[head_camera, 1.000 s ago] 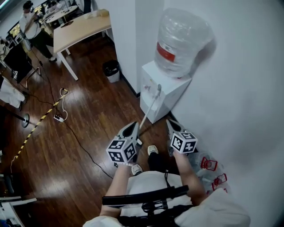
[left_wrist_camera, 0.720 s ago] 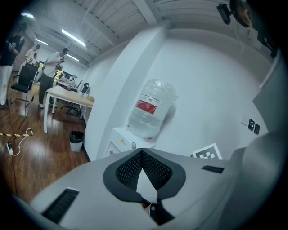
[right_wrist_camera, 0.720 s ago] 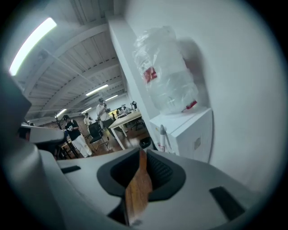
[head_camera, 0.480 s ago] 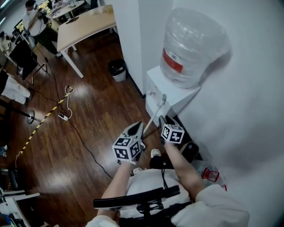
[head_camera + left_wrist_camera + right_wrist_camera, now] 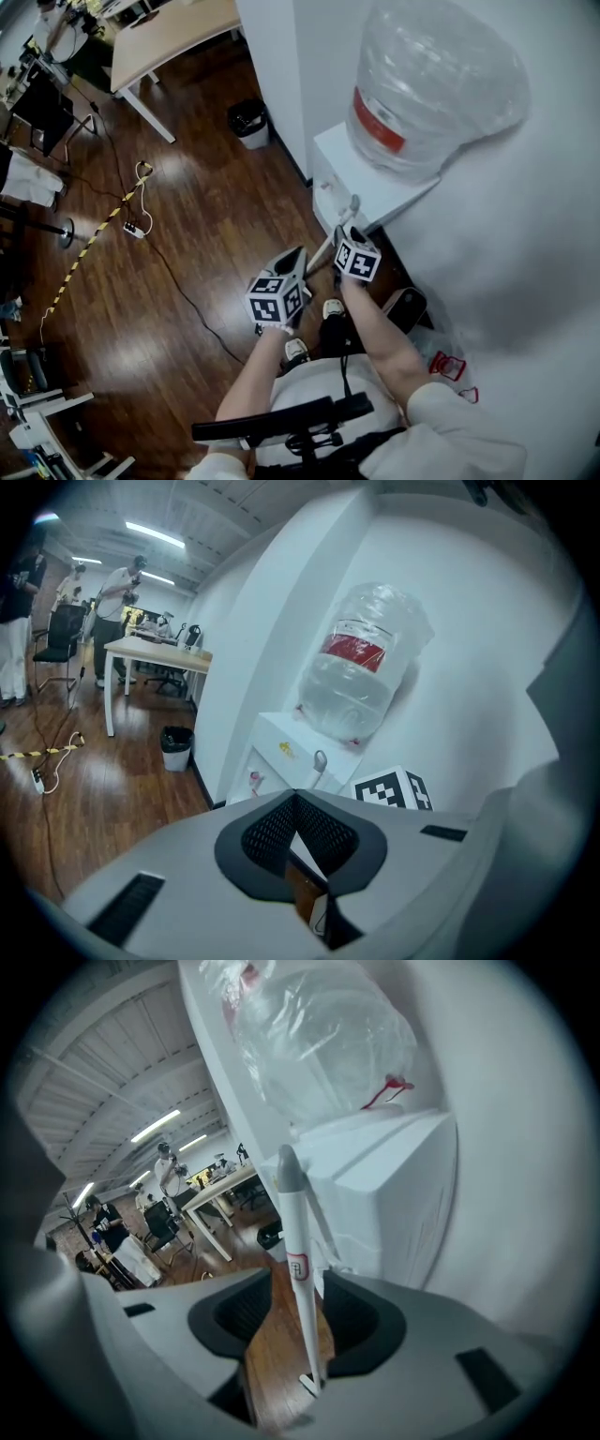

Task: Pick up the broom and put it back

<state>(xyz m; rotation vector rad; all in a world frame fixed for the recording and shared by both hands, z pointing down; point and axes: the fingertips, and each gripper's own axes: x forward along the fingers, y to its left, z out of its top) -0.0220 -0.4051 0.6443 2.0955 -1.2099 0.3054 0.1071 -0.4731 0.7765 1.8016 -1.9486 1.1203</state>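
White broom handle leans on the water cooler by the wall, and its top sits at the cooler's front edge. Your right gripper has just been opening. Its jaws stand apart with the broom handle between them, not squeezing it. Your left gripper has its jaws closed together — the broom handle pokes up just past their tips.

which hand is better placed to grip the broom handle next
Right. The right gripper has just been opening its jaws, and the broom handle stands between them; the left gripper is shut, the handle beyond its tips.
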